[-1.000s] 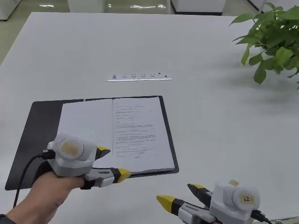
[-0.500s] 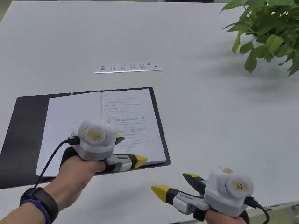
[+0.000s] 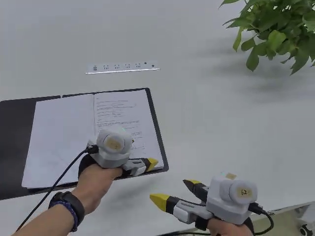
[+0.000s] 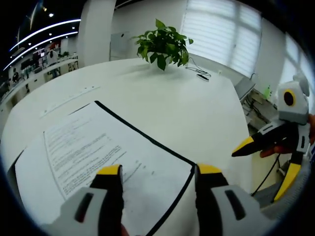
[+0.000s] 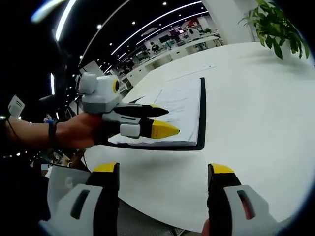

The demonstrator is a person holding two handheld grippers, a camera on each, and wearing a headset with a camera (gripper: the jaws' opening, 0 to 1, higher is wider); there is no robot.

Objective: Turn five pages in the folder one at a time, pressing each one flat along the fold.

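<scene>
Folder (image 3: 74,130) lies open by the worktop's (image 3: 221,123) near edge — left tool (image 4: 157,172), jaws apart, over its near right corner; right tool (image 3: 174,192) wide, empty, beside it.

Head view: bright, even overhead light on a white table (image 3: 221,128), and the picture is sharp throughout. A soft grey shadow lies on the table just below the potted plant (image 3: 275,29). My left gripper (image 3: 150,162) throws only a faint one. In my left gripper view, blinded windows (image 4: 221,34) behind the plant glow washed-out white. The table's edge curves with fisheye bend, and my own jaws look soft. In my right gripper view, ceiling light strips (image 5: 147,24) streak left of the plant across a dim room.
</scene>
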